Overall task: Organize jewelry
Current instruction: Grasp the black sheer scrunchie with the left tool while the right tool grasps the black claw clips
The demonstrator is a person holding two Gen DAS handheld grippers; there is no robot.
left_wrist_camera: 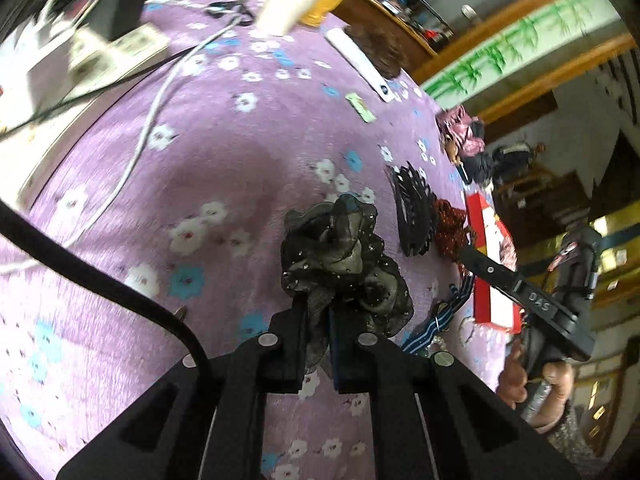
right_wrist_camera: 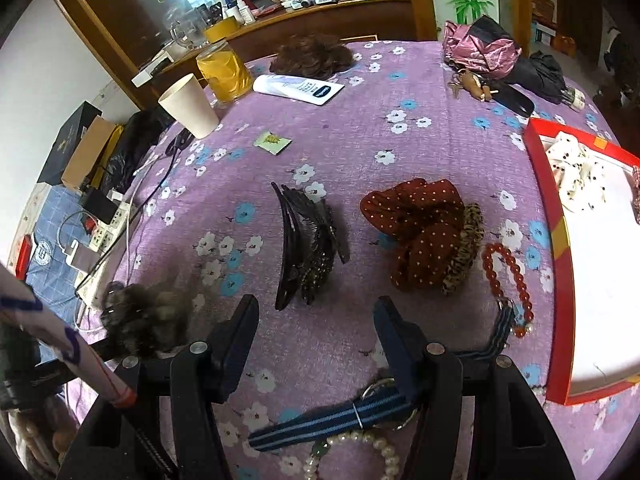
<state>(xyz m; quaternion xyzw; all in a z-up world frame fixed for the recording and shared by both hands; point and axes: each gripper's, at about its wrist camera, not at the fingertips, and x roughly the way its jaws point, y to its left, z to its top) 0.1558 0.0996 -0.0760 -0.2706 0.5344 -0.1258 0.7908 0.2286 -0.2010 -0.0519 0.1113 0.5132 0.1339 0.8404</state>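
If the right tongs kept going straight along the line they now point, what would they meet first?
Most likely the black hair clip, which lies just ahead of the open right tongs, slightly left of centre. Only bare purple tablecloth lies between them, though depth is hard to judge.

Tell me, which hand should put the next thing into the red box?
Probably left. The left gripper is already shut on the black scrunchie; the right gripper is open and empty near the red box.
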